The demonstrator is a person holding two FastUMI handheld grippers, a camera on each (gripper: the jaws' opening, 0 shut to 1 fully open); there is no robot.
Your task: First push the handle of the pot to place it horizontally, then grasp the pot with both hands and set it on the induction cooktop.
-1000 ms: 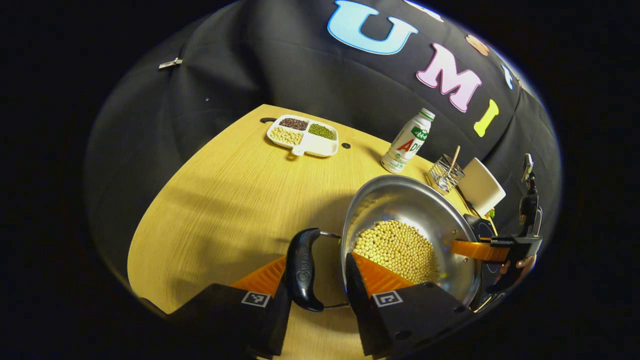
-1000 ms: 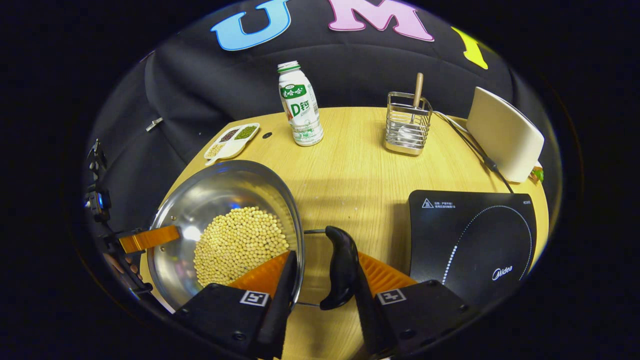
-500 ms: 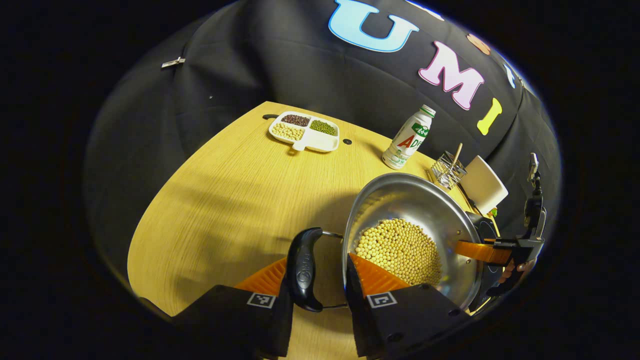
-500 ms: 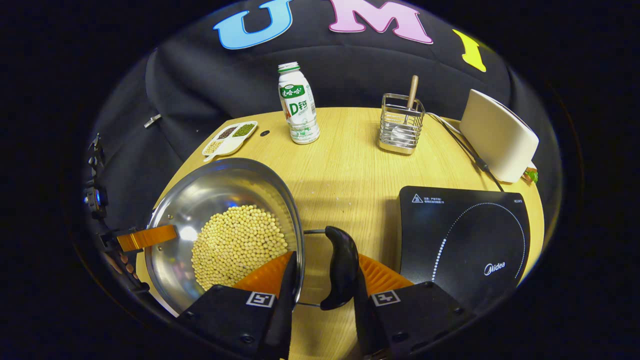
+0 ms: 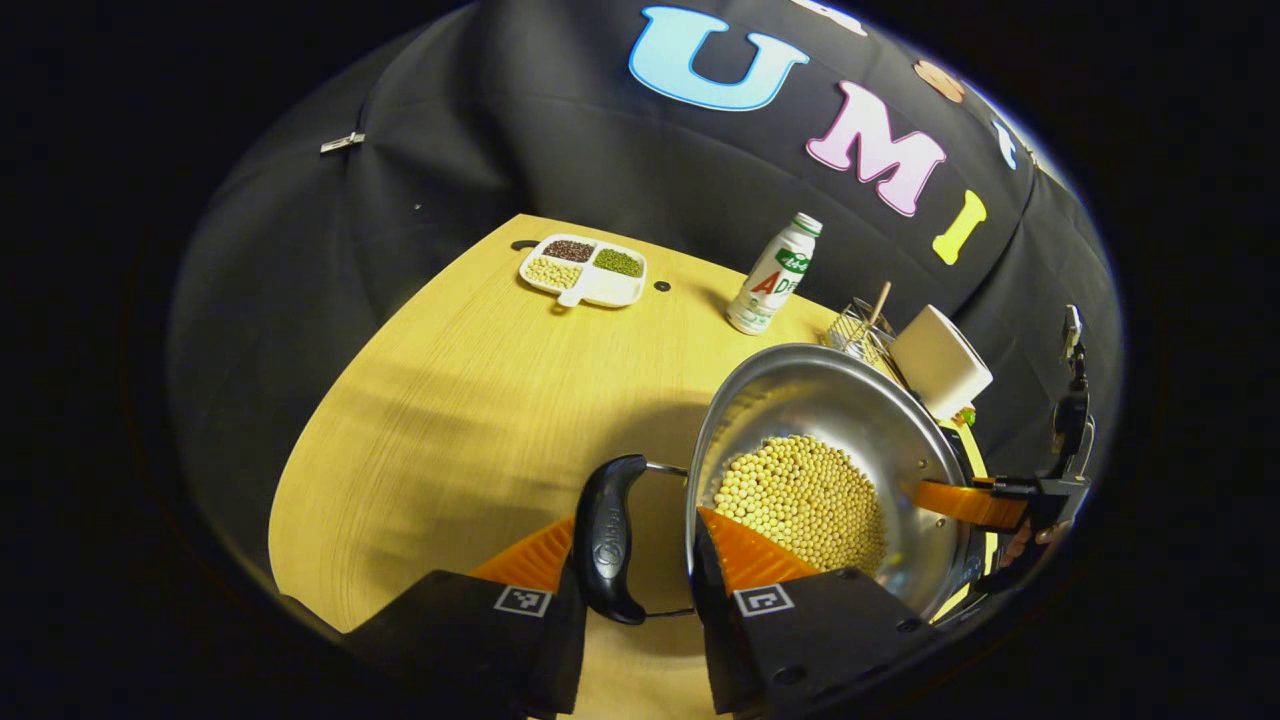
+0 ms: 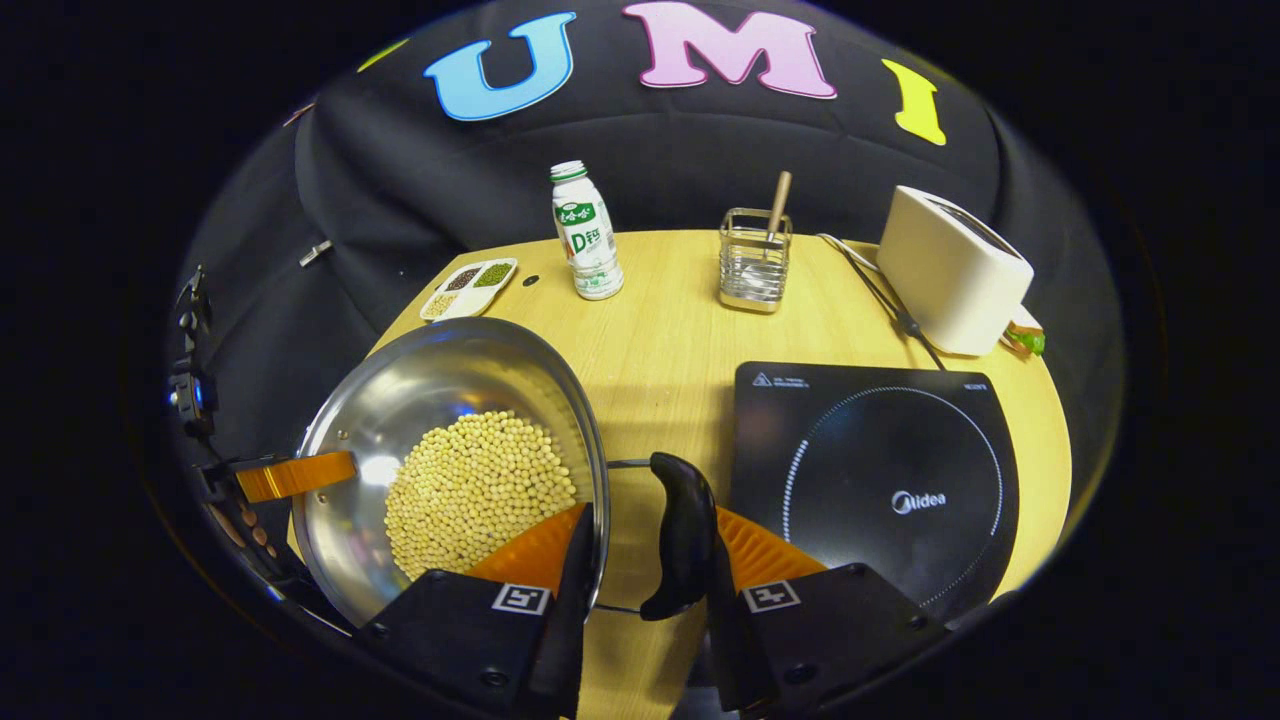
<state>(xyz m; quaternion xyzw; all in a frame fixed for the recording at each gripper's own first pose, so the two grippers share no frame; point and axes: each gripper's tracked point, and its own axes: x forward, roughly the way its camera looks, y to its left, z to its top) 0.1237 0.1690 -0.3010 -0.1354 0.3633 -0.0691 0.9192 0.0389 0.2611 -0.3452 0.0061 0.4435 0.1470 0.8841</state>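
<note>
With both handles level, I hold the round steel pot of pale beans [image 6: 450, 470] above the wooden tabletop [image 6: 680, 330], each claw [image 5: 650, 545] [image 6: 645, 545] clamped on a black loop handle [image 6: 682, 535]. The black glass induction cooktop [image 6: 870, 480] waits at three o'clock; setting down remains.
</note>
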